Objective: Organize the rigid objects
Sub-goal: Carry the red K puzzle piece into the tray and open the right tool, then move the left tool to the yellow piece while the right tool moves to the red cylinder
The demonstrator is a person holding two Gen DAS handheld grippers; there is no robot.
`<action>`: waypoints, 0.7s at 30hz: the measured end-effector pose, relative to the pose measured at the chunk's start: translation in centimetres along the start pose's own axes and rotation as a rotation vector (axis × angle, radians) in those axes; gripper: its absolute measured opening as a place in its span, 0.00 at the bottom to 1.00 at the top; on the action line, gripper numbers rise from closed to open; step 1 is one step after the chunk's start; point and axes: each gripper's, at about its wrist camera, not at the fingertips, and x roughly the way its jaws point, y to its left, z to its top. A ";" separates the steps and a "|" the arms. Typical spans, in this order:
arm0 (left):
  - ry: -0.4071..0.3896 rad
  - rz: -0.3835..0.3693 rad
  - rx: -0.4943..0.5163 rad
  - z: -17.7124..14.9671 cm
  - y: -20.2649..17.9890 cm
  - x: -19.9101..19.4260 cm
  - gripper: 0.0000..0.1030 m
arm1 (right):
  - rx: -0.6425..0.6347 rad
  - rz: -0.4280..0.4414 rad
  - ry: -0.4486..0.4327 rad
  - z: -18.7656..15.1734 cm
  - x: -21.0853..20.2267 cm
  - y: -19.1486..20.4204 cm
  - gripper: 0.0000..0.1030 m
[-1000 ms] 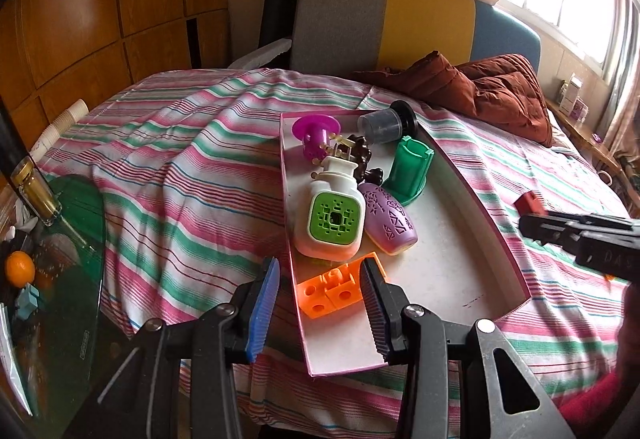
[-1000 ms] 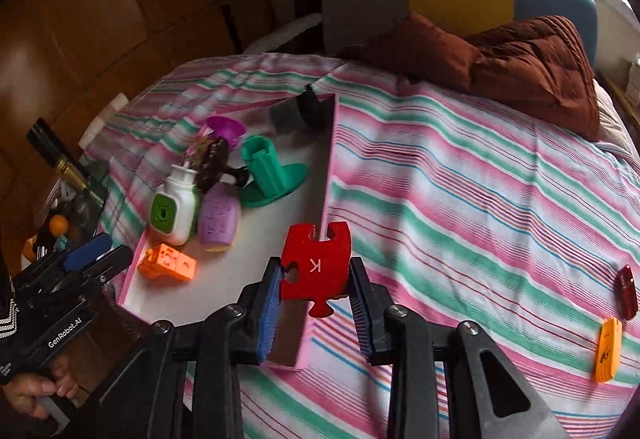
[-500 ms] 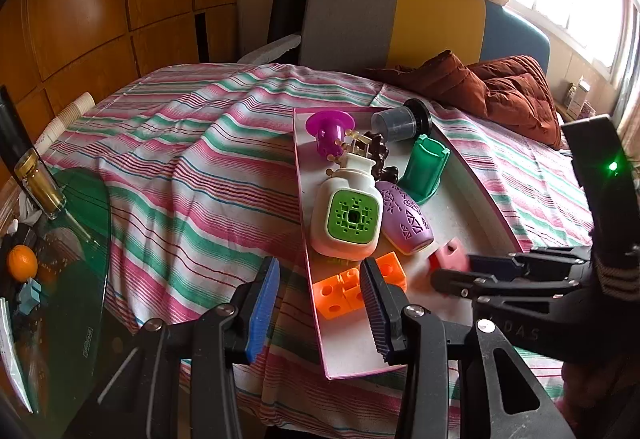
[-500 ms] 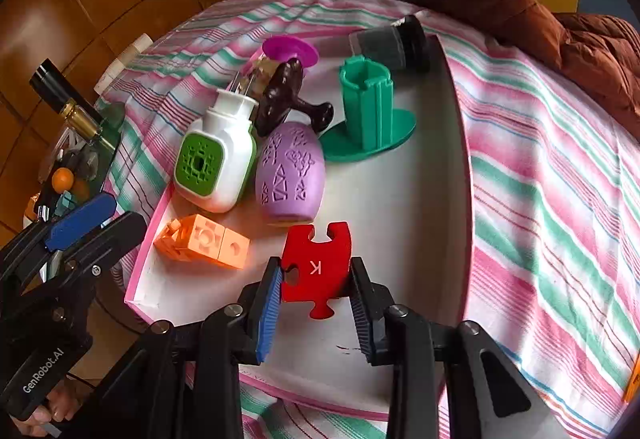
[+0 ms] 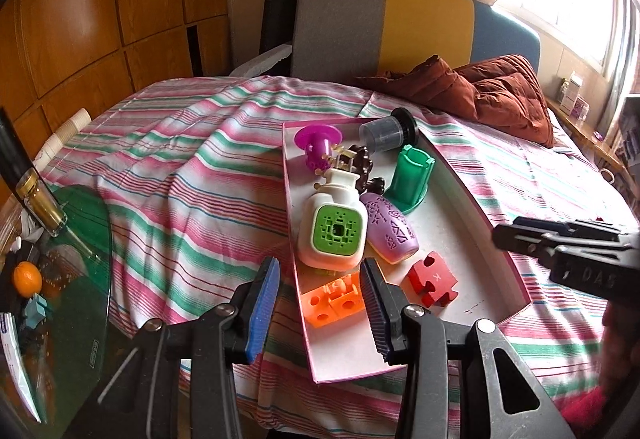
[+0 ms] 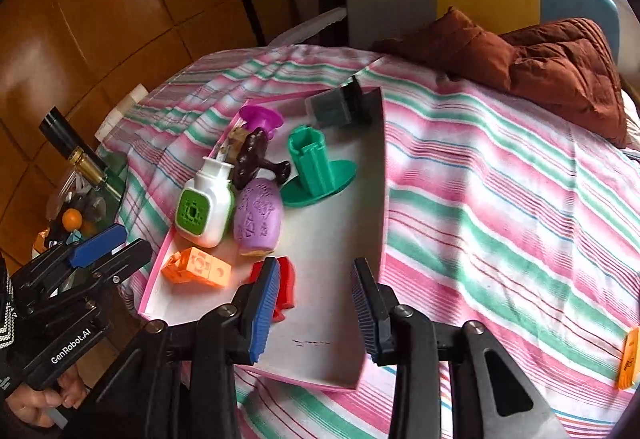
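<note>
Left wrist view: the red puzzle piece (image 5: 433,279) now lies flat in the pink tray (image 5: 478,213), beside the orange block (image 5: 333,299); a second ago it wasn't there. The left gripper (image 5: 320,303) hovers, jaws partly spread, nothing pinched.

Right wrist view: the right gripper (image 6: 314,305) has let go; its jaws are opening, empty, with the puzzle piece (image 6: 286,285) just outside the left pad.

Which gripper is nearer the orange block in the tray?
Left. The left gripper hovers right at the orange block, jaws empty. The right gripper, jaws opening and empty, sits beyond the red puzzle piece.
</note>
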 end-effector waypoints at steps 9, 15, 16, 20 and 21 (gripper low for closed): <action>-0.022 -0.026 0.058 0.6 -2.2 -0.7 0.46 | 0.165 -0.166 -0.047 -0.8 -4.1 -8.7 0.35; -0.040 -0.069 0.108 1.4 -4.6 -1.1 0.46 | 0.342 -0.314 -0.088 -1.8 -7.9 -16.5 0.35; -0.043 -0.079 0.118 1.6 -5.1 -1.2 0.46 | 0.376 -0.333 -0.102 -2.1 -8.8 -18.0 0.35; -0.052 -0.131 0.166 2.5 -7.6 -1.3 0.52 | 0.550 -0.444 -0.177 -3.9 -12.5 -24.0 0.35; -0.052 -0.149 0.178 2.8 -8.3 -1.3 0.52 | 0.597 -0.468 -0.194 -4.6 -13.3 -25.4 0.35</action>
